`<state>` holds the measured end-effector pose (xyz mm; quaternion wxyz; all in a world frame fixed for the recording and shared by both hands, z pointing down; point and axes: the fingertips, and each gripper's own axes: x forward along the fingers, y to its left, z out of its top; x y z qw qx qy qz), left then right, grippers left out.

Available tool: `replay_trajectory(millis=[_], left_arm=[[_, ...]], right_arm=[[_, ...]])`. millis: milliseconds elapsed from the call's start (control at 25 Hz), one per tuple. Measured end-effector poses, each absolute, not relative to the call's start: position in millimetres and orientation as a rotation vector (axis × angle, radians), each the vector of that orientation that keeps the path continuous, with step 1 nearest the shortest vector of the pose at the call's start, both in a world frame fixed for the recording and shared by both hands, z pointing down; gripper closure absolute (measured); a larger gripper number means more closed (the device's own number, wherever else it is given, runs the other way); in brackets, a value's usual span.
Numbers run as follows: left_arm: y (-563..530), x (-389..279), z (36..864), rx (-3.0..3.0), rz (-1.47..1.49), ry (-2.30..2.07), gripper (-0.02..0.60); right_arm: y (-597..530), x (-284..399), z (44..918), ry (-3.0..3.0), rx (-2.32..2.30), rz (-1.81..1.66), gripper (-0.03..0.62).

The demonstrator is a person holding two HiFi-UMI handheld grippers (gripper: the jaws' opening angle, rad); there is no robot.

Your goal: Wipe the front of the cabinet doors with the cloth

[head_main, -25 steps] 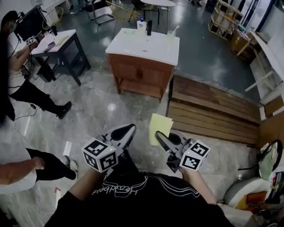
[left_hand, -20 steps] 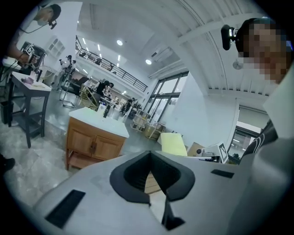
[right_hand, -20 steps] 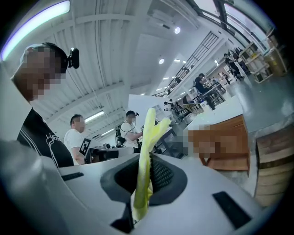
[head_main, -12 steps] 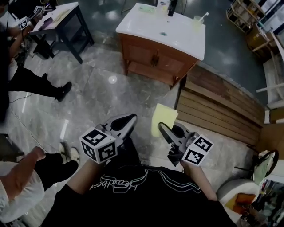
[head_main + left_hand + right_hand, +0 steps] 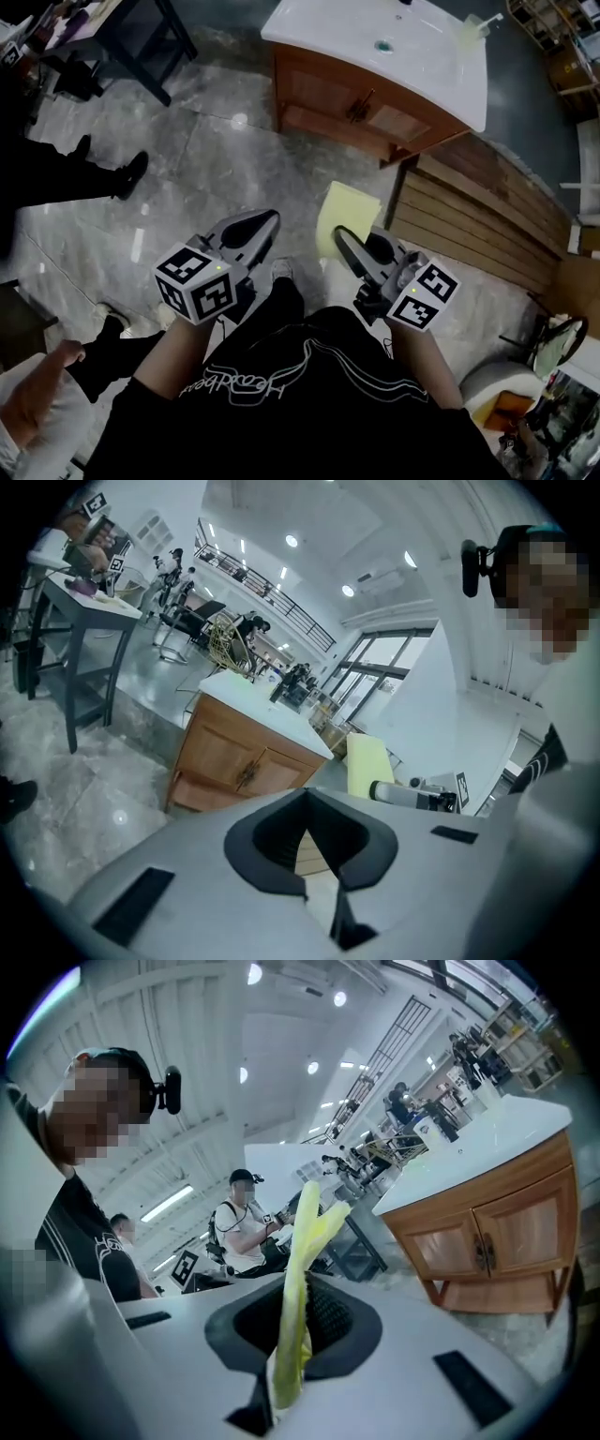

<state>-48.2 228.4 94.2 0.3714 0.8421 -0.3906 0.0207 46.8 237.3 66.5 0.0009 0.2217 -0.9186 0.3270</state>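
Observation:
A wooden cabinet [image 5: 361,98] with two front doors and a white sink top stands ahead at the top of the head view. It shows again as the cabinet [image 5: 239,766] in the left gripper view and the cabinet [image 5: 497,1232] in the right gripper view. My right gripper [image 5: 342,239] is shut on a yellow cloth [image 5: 345,214], which sticks up past the jaws; the same cloth [image 5: 298,1269] stands pinched upright in the right gripper view. My left gripper [image 5: 265,223] is shut and holds nothing. Both grippers hang well short of the cabinet.
A raised wooden plank platform [image 5: 487,211] lies to the right of the cabinet. A dark table [image 5: 122,28] stands at the far left, with people's legs [image 5: 66,178] on the marble floor beside it. A bottle and cup sit on the sink top.
I have walked closer: the cabinet has come nearer and moved toward the top of the head view. Both grippers keep their pose, the cloth still held in the right one.

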Motion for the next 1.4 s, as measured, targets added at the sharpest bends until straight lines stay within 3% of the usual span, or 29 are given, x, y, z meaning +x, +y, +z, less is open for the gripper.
replay_trajectory(millis=[760, 1040, 1400], left_arm=[[33.8, -34.9, 210.4, 2.076, 0.022, -1.019, 0.576], [-27.9, -45.1, 235.3, 2.072, 0.023, -1.111, 0.575], [-51.6, -92.5, 290.6, 2.001, 0.023, -1.073, 0.575]], right_arm=[[17.4, 62.6, 211.4, -2.854, 1.038, 0.969, 0.553], [-40.2, 39.5, 224.9, -2.813, 1.027, 0.517, 0.553], [-60.3, -5.5, 267.5, -2.783, 1.104, 0.450, 0.553]])
